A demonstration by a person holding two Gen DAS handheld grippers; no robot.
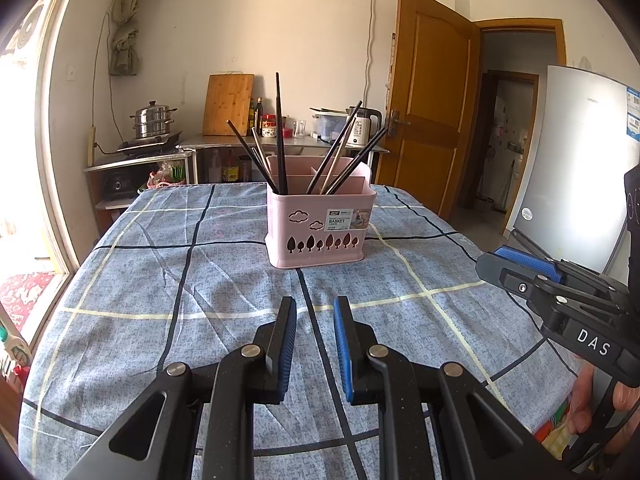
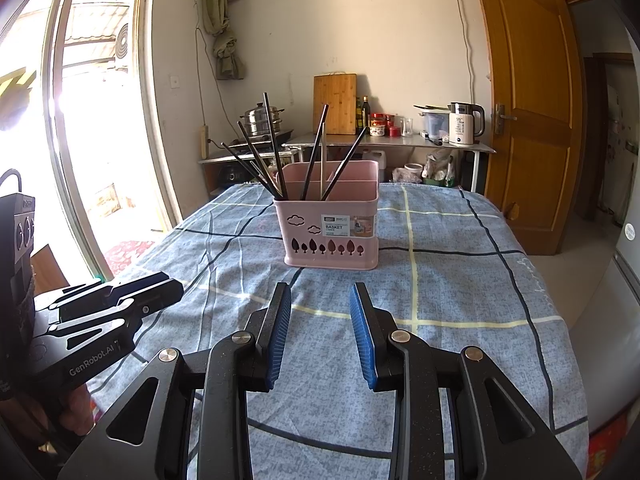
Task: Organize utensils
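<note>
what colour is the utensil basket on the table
Pink, with cloud and tree cutouts: the utensil basket shows best in the right wrist view.

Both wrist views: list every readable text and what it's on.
"BASKET": sticker on the pink basket; its smaller print is too small to read.
"DAS": side of the right tool, seen in the left wrist view.
"GenRobot.AI": side of the left tool, seen in the right wrist view.
"55": front of the white kettle, roughly.
Fridge logo and blue stickers: too blurred to read.
</note>
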